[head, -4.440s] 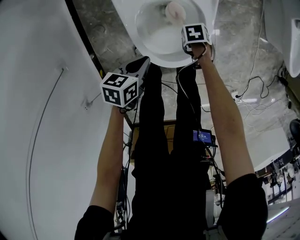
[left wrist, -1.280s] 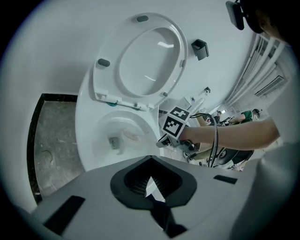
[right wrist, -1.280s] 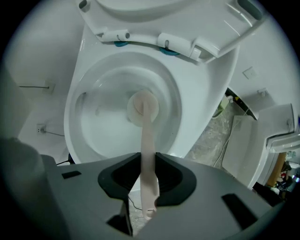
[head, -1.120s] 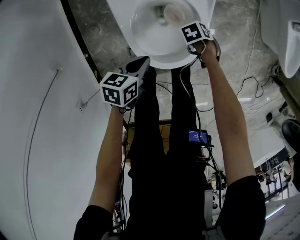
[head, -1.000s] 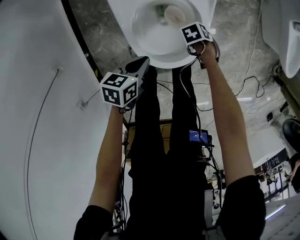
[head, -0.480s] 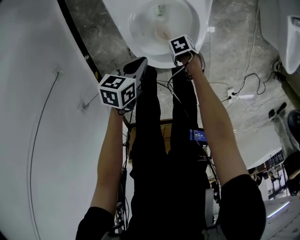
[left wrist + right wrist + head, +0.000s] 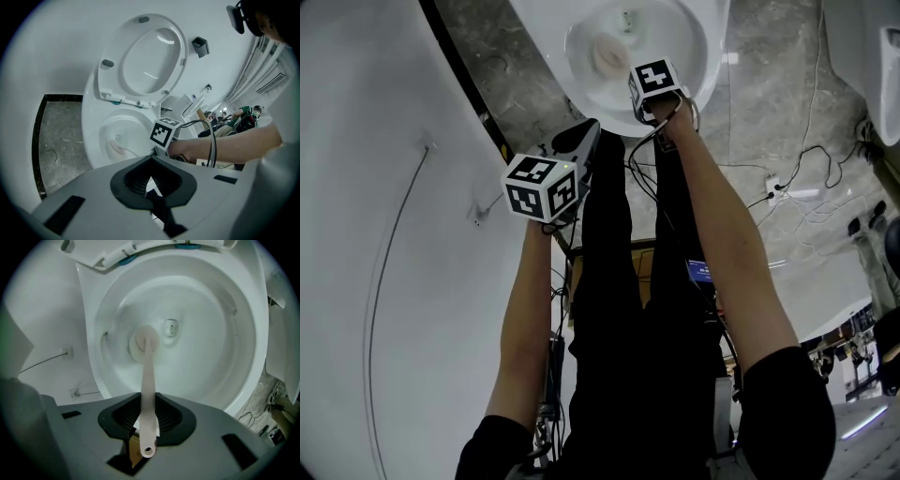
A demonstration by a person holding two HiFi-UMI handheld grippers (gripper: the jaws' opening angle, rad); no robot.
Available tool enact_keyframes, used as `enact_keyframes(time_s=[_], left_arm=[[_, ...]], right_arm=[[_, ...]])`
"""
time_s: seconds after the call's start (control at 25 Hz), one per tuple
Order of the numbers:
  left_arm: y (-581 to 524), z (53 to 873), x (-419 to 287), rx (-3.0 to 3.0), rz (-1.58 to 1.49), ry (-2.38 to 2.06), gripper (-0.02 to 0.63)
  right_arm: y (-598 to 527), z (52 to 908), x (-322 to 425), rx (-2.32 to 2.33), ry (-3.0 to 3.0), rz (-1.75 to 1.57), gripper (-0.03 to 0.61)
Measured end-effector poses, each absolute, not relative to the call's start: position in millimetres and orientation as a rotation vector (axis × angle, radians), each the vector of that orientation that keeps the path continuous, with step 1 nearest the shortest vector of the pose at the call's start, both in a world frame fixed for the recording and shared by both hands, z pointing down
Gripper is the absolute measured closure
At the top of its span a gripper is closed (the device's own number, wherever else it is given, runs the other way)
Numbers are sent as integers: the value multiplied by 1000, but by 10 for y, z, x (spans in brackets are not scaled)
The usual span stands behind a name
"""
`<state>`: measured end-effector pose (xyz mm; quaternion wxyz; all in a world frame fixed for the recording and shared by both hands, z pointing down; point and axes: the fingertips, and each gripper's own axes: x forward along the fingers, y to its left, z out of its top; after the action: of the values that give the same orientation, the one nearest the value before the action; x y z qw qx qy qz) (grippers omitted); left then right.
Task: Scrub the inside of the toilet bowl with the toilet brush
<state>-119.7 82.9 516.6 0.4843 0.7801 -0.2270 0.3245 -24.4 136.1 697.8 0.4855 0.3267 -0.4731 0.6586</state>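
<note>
Right gripper [image 7: 649, 94] has swung left across the toilet bowl [image 7: 698, 56] since the earlier frames. Brush head [image 7: 607, 56] went from the bowl's right side to left of centre. Left gripper [image 7: 577, 141] is held short of the rim, not involved.

Left gripper view: jaws together, nothing between them. Raised seat [image 7: 140, 56] stands behind the bowl.

Right gripper view: jaws clamped on the brush handle [image 7: 148, 380], near its hanging-hole end. Handle's long axis runs straight out from the jaws and down into the bowl. Head sits on the basin just left of the drain hole [image 7: 171, 327]. Next stroke probably pivots about the jaws, and only the right hand is placed for it.
</note>
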Motion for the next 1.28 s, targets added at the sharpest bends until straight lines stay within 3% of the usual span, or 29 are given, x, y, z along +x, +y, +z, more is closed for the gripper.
enact_keyframes(time_s=[0.36, 0.84, 1.28], left_arm=[[848, 5151, -1300, 1898, 791, -562, 604], [862, 5182, -1197, 1896, 790, -553, 604], [895, 5188, -1061, 1907, 772, -542, 604]], right_arm=[[713, 6857, -50, 927, -1214, 1505, 474], [1216, 6964, -179, 746, -1176, 1472, 474], [1714, 7009, 215, 611, -1038, 1404, 474]])
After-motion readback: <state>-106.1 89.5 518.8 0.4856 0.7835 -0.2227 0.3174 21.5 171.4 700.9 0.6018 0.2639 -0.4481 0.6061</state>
